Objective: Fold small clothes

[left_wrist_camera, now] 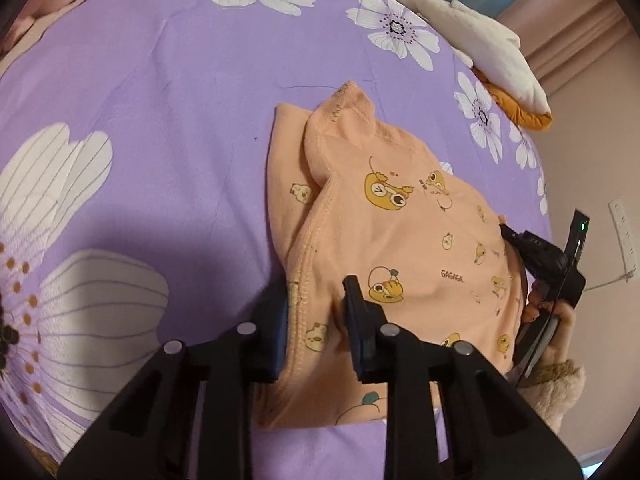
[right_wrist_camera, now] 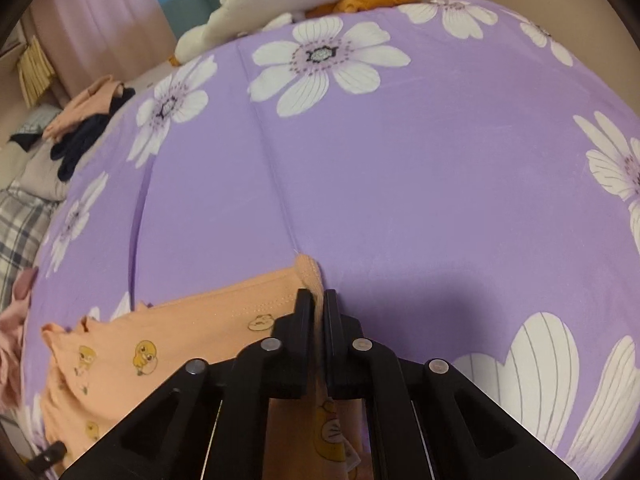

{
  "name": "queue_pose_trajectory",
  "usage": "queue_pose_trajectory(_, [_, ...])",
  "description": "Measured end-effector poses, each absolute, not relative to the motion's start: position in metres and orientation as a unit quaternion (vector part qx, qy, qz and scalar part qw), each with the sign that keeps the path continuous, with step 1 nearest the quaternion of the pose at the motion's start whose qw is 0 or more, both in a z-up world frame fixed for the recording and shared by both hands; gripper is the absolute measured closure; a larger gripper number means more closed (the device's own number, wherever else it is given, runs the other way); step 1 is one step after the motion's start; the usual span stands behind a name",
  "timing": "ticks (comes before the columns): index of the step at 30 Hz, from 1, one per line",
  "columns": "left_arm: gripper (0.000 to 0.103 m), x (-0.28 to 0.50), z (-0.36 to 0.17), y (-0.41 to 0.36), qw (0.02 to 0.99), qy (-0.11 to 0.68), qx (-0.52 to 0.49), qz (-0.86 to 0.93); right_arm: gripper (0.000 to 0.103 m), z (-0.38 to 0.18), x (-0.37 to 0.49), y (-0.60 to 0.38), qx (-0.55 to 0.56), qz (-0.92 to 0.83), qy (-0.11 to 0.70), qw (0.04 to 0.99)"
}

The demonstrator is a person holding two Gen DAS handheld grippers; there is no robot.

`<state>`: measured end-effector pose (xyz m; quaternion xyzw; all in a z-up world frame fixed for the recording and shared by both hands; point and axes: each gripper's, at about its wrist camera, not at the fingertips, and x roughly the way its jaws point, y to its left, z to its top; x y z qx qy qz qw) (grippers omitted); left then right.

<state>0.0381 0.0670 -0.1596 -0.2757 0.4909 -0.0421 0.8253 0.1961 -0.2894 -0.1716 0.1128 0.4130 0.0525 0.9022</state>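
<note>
A small peach garment (left_wrist_camera: 400, 216) printed with yellow cartoon ducks lies partly folded on the purple flowered bedsheet (left_wrist_camera: 160, 120). My left gripper (left_wrist_camera: 316, 300) is shut on the garment's near stitched edge, with the fabric bunched between its pads. In the right wrist view my right gripper (right_wrist_camera: 319, 296) is shut on another edge of the peach garment (right_wrist_camera: 180, 344), and a nub of cloth pokes out above the fingertips. The left wrist view shows the right gripper (left_wrist_camera: 508, 234) at the garment's right side, held by a hand in a fuzzy sleeve (left_wrist_camera: 560, 380).
A white and orange plush toy (left_wrist_camera: 492, 52) (right_wrist_camera: 288, 4) lies at the bed's far edge. A pile of peach and dark clothes (right_wrist_camera: 88, 120), plaid cloth (right_wrist_camera: 20, 232) and pink cloth (right_wrist_camera: 10, 332) sit off the left side. The bedsheet (right_wrist_camera: 400, 180) stretches flat ahead.
</note>
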Motion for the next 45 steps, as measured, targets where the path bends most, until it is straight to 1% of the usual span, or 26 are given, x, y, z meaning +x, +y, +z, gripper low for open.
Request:
queue_pose_trajectory(1, [0.08,0.037,-0.159,0.068,0.825,0.489,-0.281,-0.041,0.099,-0.169,0.194,-0.29,0.114,0.05,0.413,0.902])
queue_pose_trajectory(3, [0.08,0.036,-0.158,0.066,0.827,0.487,-0.277,-0.038,0.095,-0.163,0.189,-0.29,0.107,0.041,0.414,0.903])
queue_pose_trajectory(4, [0.08,0.035,-0.156,0.064,0.83,0.486,-0.271,-0.036,0.09,-0.16,0.186,-0.288,0.099,0.035,0.413,0.905])
queue_pose_trajectory(5, [0.08,0.035,-0.156,0.063,0.832,0.486,-0.266,-0.034,0.08,-0.156,0.18,-0.285,0.081,0.027,0.409,0.909])
queue_pose_trajectory(6, [0.079,0.035,-0.156,0.062,0.833,0.486,-0.262,-0.033,0.074,-0.152,0.176,-0.283,0.065,0.02,0.405,0.912])
queue_pose_trajectory(7, [0.079,0.034,-0.155,0.061,0.834,0.486,-0.26,-0.031,0.063,-0.149,0.171,-0.281,0.05,0.012,0.401,0.915])
queue_pose_trajectory(8, [0.077,0.033,-0.155,0.06,0.834,0.487,-0.259,-0.029,0.056,-0.146,0.164,-0.279,0.035,0.006,0.395,0.918])
queue_pose_trajectory(10, [0.075,0.03,-0.155,0.061,0.832,0.49,-0.258,-0.028,0.051,-0.142,0.152,-0.278,0.016,0.002,0.389,0.921])
queue_pose_trajectory(11, [0.073,0.028,-0.155,0.062,0.832,0.49,-0.26,-0.029,0.05,-0.141,0.147,-0.279,0.015,0.0,0.388,0.921])
queue_pose_trajectory(13, [0.07,0.023,-0.155,0.064,0.829,0.49,-0.268,-0.028,0.049,-0.139,0.136,-0.284,0.029,-0.007,0.388,0.921])
queue_pose_trajectory(16, [0.068,0.014,-0.155,0.063,0.827,0.493,-0.271,-0.03,0.041,-0.14,0.118,-0.292,0.057,-0.011,0.391,0.919])
queue_pose_trajectory(18, [0.064,0.009,-0.155,0.061,0.828,0.491,-0.267,-0.029,0.041,-0.141,0.109,-0.295,0.072,-0.013,0.395,0.916])
queue_pose_trajectory(20, [0.058,0.006,-0.154,0.06,0.829,0.492,-0.265,-0.031,0.04,-0.146,0.097,-0.301,0.093,-0.01,0.403,0.911])
queue_pose_trajectory(25, [0.051,0.002,-0.151,0.063,0.829,0.485,-0.278,-0.028,0.038,-0.166,0.065,-0.322,0.18,0.035,0.429,0.885])
queue_pose_trajectory(30, [0.05,0.0,-0.151,0.061,0.829,0.485,-0.278,-0.035,0.038,-0.179,0.039,-0.325,0.228,0.1,0.446,0.86])
queue_pose_trajectory(32, [0.046,0.001,-0.153,0.059,0.828,0.486,-0.279,-0.037,0.038,-0.184,0.031,-0.323,0.244,0.124,0.449,0.851])
queue_pose_trajectory(33, [0.046,0.002,-0.154,0.058,0.827,0.485,-0.281,-0.038,0.038,-0.186,0.03,-0.322,0.252,0.132,0.446,0.849])
queue_pose_trajectory(36, [0.047,0.006,-0.158,0.055,0.827,0.484,-0.283,-0.041,0.038,-0.191,0.036,-0.317,0.273,0.142,0.433,0.847])
queue_pose_trajectory(40, [0.048,0.014,-0.162,0.052,0.827,0.48,-0.287,-0.049,0.038,-0.197,0.066,-0.303,0.304,0.177,0.417,0.838])
queue_pose_trajectory(42, [0.049,0.023,-0.163,0.052,0.826,0.477,-0.293,-0.06,0.04,-0.196,0.08,-0.294,0.304,0.177,0.409,0.842])
queue_pose_trajectory(43, [0.052,0.028,-0.164,0.052,0.825,0.475,-0.3,-0.064,0.046,-0.196,0.086,-0.289,0.306,0.181,0.405,0.842])
queue_pose_trajectory(44, [0.055,0.034,-0.166,0.052,0.822,0.474,-0.308,-0.067,0.054,-0.198,0.093,-0.285,0.314,0.183,0.408,0.838])
queue_pose_trajectory(45, [0.057,0.039,-0.168,0.051,0.82,0.474,-0.315,-0.069,0.059,-0.2,0.099,-0.282,0.323,0.181,0.411,0.833])
